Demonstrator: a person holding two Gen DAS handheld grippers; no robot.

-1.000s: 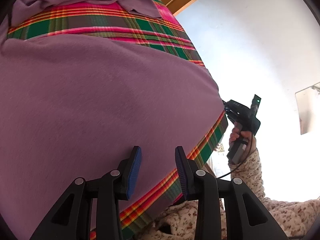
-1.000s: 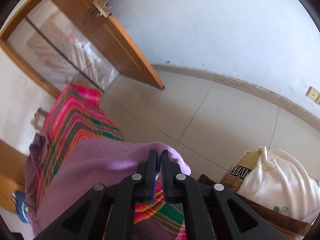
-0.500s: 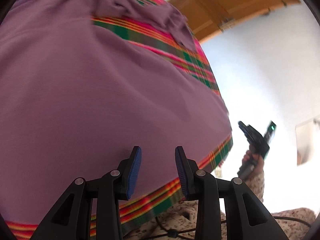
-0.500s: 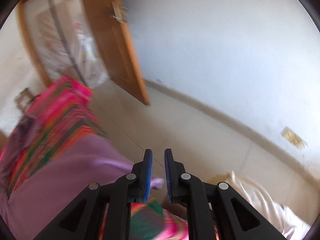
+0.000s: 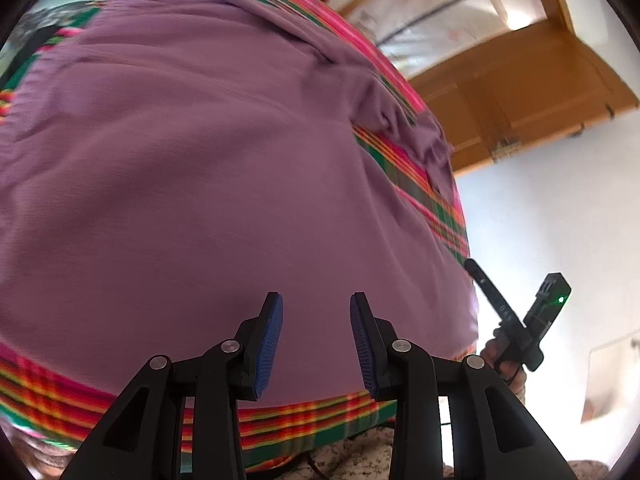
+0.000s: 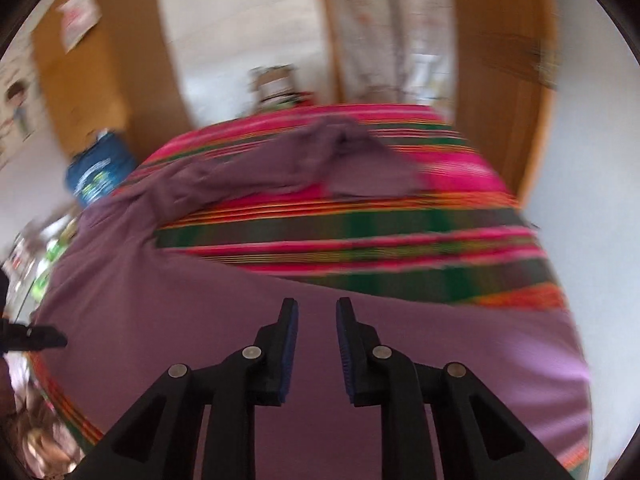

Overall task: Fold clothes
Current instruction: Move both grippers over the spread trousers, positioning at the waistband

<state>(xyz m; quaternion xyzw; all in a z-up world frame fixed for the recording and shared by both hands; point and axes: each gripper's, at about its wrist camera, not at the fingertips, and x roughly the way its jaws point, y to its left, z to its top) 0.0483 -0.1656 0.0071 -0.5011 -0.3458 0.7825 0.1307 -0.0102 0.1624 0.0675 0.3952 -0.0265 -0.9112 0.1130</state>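
while the purple garment (image 5: 224, 168) fills the frame's middle, the left tool (image 5: 316, 340) hovers half-open, empty; the right tool (image 6: 316, 344) is opening, empty.

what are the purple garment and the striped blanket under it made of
Purple garment: looks like a soft matte knit, maybe cotton jersey; it drapes with gentle creases and no shine. Striped blanket: seems a woven cloth, possibly wool or acrylic, with bright pink, green and orange bands.
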